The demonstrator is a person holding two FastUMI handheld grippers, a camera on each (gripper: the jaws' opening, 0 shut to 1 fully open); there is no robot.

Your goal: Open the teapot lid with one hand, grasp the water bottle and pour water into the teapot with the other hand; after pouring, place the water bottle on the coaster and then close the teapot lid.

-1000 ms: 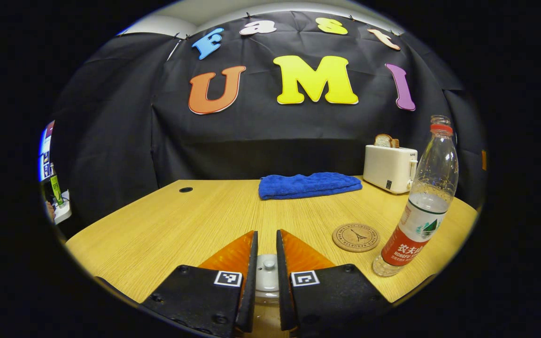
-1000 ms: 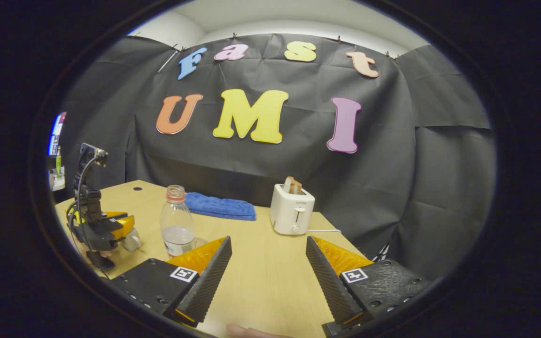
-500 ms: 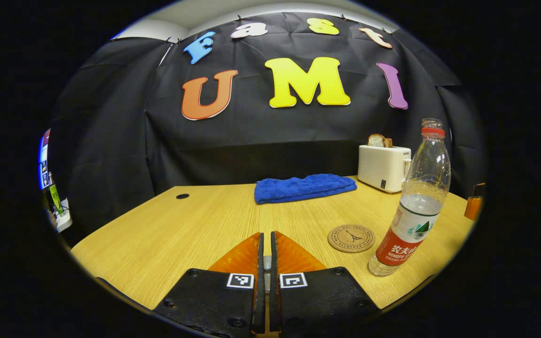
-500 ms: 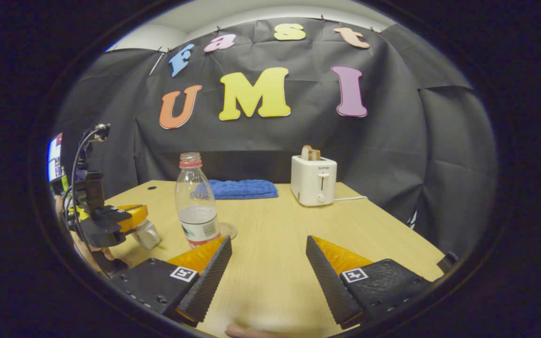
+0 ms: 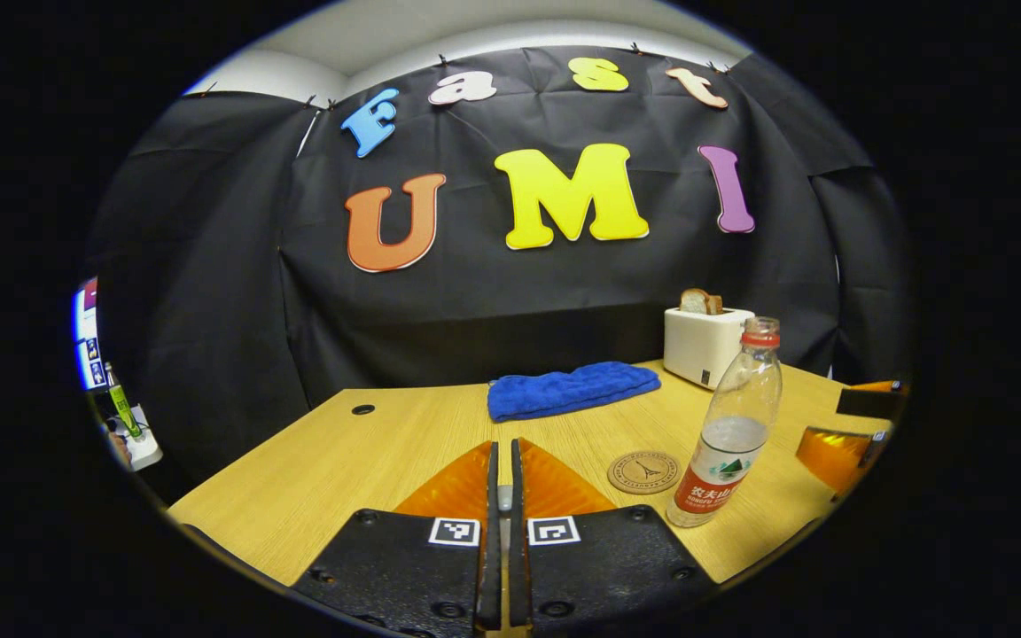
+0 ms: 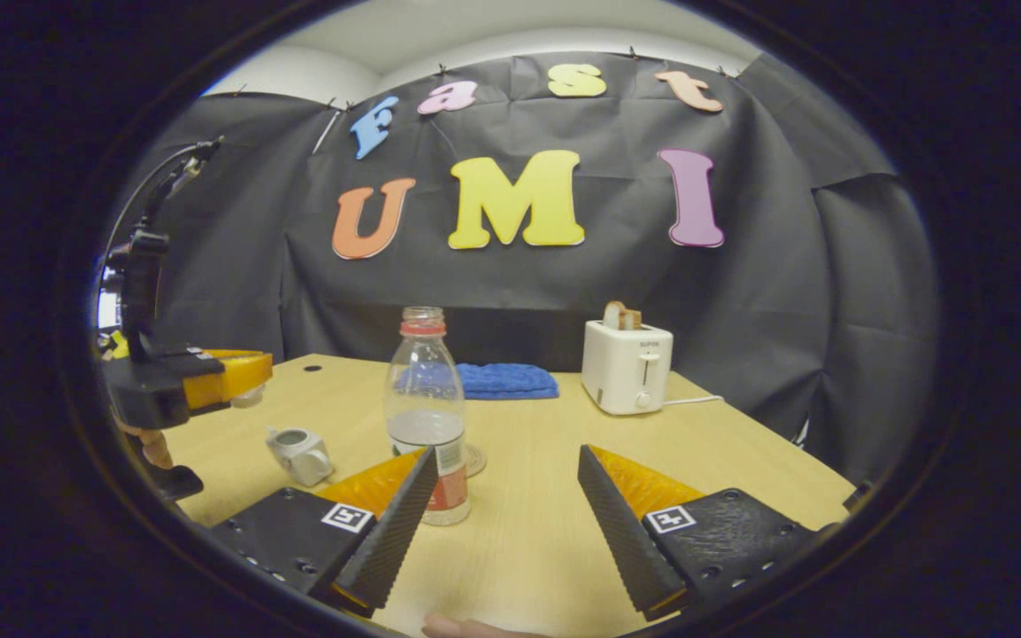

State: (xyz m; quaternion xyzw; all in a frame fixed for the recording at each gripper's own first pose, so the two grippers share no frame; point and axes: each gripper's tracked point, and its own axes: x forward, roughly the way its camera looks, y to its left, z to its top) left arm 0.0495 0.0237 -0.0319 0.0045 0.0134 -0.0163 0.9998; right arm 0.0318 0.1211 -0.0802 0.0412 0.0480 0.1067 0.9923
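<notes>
My left gripper (image 5: 500, 461) is shut on the knob of the pale teapot lid (image 5: 500, 498), of which a thin sliver shows between its fingers. In the right gripper view the left gripper (image 6: 240, 377) hangs above the table with the lid (image 6: 250, 398) under its tips. Below it stands the small white teapot (image 6: 300, 454), its mouth uncovered. The clear water bottle (image 6: 426, 416) with a red label stands upright and uncapped, just ahead-left of my open right gripper (image 6: 506, 496). The round cork coaster (image 5: 643, 471) lies beside the bottle (image 5: 728, 434).
A folded blue towel (image 5: 572, 390) and a white toaster (image 5: 705, 341) holding bread sit at the back of the wooden table (image 6: 528, 549). The right gripper (image 5: 838, 443) shows at the right edge of the left gripper view. A fingertip (image 6: 457, 627) shows at the bottom.
My left gripper closed on the lid knob and lifted the lid off the teapot. The right gripper, still open, moved closer to the bottle.
</notes>
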